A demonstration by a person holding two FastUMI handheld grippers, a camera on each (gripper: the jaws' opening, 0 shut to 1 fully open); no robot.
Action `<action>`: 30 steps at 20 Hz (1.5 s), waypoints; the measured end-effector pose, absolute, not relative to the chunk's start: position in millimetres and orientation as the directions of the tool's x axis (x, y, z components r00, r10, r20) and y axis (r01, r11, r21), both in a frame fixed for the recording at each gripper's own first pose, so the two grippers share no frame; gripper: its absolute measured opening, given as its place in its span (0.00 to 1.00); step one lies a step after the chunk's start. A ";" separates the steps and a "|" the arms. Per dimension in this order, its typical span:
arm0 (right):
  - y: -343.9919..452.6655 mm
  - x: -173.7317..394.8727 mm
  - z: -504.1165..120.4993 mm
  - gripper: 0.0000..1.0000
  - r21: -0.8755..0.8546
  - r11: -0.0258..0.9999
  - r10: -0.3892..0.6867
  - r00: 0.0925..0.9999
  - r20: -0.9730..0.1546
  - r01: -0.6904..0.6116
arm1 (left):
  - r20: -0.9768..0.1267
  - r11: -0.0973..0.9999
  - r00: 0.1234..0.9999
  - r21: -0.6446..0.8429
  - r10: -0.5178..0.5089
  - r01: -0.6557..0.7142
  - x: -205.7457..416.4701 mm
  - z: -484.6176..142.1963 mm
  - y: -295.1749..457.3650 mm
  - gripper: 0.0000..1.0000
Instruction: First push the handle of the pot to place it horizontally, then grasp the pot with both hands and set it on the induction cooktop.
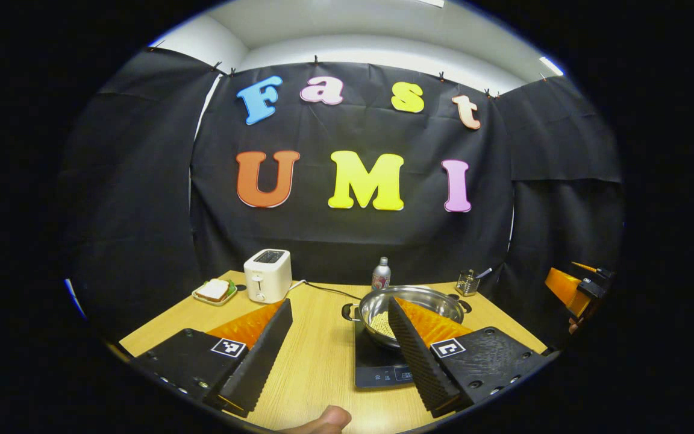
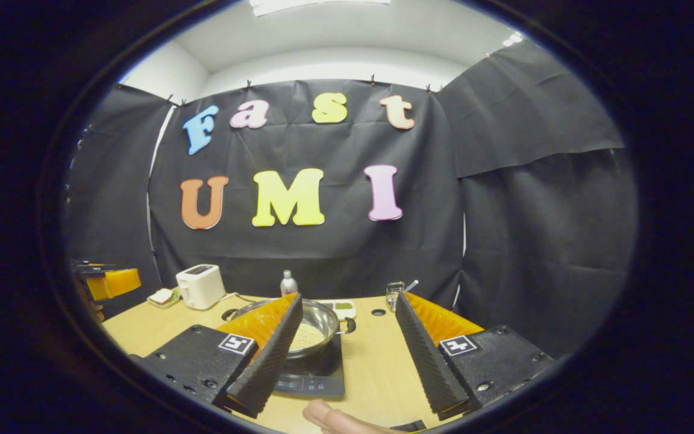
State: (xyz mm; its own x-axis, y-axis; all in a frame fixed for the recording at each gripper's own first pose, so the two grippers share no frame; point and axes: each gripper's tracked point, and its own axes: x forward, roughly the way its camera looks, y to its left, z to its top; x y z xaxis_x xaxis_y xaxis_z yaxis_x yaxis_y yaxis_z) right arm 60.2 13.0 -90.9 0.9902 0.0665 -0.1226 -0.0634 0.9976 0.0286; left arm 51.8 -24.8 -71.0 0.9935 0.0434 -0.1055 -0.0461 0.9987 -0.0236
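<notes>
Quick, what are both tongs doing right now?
Left tongs: open, holding nothing.
Right tongs: open, holding nothing.

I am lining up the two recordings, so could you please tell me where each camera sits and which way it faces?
Left gripper view: rides the left gripper, facing the booth's back wall across the table; its two fingers and a fingertip show.
Right gripper view: rides the right gripper, facing the same wall from farther right; its fingers and a hand show.
Shared: pot on the induction cooktop, toaster, bottle.
</notes>
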 end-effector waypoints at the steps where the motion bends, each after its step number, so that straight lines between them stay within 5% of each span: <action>1: 9.0 52.4 -81.5 0.97 0.032 0.998 0.058 0.992 -0.116 -0.054 | -0.084 0.999 0.995 -0.018 0.046 -0.047 43.8 -62.4 -24.5 0.95; 6: -8.9 13.2 -38.2 0.97 0.023 0.999 0.030 0.998 -0.051 -0.029 | 0.022 0.998 0.998 0.010 0.062 -0.062 1.6 -17.7 -18.7 0.95; 7: -9.7 6.9 -31.1 0.96 0.020 0.999 0.031 0.999 -0.039 -0.030 | 0.037 0.998 0.997 0.008 0.066 -0.066 -5.6 -12.4 -17.8 0.84; 8: -10.2 -1.3 -25.6 0.97 0.015 0.999 0.035 0.999 -0.029 -0.034 | 0.052 0.998 0.997 0.005 0.062 -0.062 -12.7 -7.2 -19.7 0.95; 13: -19.9 -36.3 -5.8 0.97 -0.005 1.000 0.019 0.999 0.048 -0.018 | 0.093 0.999 0.994 -0.016 0.048 -0.046 -44.1 2.0 -23.7 0.95; 30: -31.0 -59.4 -30.2 0.97 0.014 1.000 0.013 1.000 0.027 -0.014 | 0.081 0.995 0.992 0.034 0.095 -0.098 -62.3 -20.7 -13.7 0.95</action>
State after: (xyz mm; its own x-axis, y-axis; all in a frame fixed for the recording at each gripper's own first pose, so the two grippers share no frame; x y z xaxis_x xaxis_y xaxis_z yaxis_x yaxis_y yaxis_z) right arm -59.4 -31.0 -30.2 0.9996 0.0132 0.0267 -0.0136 0.9998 0.0145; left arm -62.3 -13.7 -20.7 0.9922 0.0951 0.0810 -0.0981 0.9946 0.0342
